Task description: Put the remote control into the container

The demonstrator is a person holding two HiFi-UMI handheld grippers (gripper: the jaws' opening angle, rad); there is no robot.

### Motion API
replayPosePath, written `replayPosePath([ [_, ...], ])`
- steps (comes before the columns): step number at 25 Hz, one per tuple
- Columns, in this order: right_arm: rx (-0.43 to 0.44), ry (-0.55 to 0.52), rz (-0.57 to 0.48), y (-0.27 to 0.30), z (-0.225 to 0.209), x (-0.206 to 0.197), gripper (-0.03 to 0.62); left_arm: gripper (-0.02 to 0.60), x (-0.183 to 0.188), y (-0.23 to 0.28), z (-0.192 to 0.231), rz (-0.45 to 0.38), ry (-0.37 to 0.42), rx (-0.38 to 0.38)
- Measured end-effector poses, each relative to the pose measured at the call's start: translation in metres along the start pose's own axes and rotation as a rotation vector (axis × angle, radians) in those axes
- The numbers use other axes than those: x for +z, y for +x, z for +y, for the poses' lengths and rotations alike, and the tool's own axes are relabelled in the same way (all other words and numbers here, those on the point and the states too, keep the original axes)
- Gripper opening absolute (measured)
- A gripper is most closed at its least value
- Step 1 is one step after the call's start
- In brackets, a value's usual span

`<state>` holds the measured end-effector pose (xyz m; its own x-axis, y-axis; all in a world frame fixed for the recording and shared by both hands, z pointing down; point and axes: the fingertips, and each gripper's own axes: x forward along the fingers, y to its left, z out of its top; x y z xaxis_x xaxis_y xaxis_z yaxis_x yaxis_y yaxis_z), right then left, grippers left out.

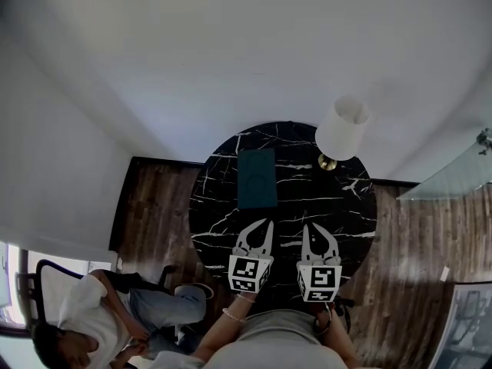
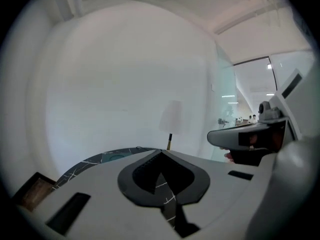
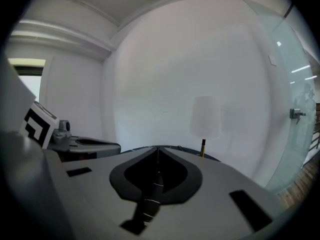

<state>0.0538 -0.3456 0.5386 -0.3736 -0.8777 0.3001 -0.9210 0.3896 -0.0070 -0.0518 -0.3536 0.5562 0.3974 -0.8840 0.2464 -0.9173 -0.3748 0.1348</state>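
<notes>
Black marble with white veins is the table (image 1: 350,206) under both your tools. Your left tongs (image 1: 261,225) are pressed together with nothing between them, held above the near part of the top. The teal container (image 1: 257,177) lies just ahead of their tips, its long axis running straight away from you, roughly in line with them. I cannot pick out the remote control as a separate thing on the marble. A faint rounded outline inside the teal could be it, so it probably sits in there already. Your right tongs (image 1: 311,229) are likewise together and empty. From them the container is ahead and off to the left, farther than from the left pair. The white lamp (image 1: 341,127) stands beyond them.
</notes>
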Motion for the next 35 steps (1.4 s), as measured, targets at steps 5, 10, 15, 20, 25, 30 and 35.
replayPosePath([
  [5, 0.024, 0.003, -0.040, -0.006, 0.012, 0.012, 0.014, 0.006, 0.030, -0.021, -0.008, -0.068, 0.007, 0.001],
  [10, 0.048, -0.001, -0.073, -0.013, 0.023, 0.024, 0.014, 0.006, 0.056, -0.042, -0.016, -0.141, 0.056, 0.012],
  [15, 0.070, -0.003, -0.113, -0.020, 0.031, 0.039, 0.014, 0.006, 0.072, -0.053, -0.024, -0.175, 0.063, 0.001],
  [20, 0.075, -0.014, -0.155, -0.029, 0.035, 0.052, 0.014, 0.006, 0.082, -0.060, -0.029, -0.199, 0.064, -0.006],
  [25, 0.078, -0.030, -0.156, -0.030, 0.037, 0.057, 0.014, 0.006, 0.084, -0.061, -0.031, -0.203, 0.062, -0.009],
  [30, 0.079, -0.033, -0.152, -0.032, 0.038, 0.055, 0.013, 0.006, 0.085, -0.063, -0.031, -0.209, 0.067, -0.006],
  [35, 0.082, -0.038, -0.144, -0.032, 0.041, 0.055, 0.014, 0.006, 0.084, -0.064, -0.030, -0.206, 0.070, -0.007],
])
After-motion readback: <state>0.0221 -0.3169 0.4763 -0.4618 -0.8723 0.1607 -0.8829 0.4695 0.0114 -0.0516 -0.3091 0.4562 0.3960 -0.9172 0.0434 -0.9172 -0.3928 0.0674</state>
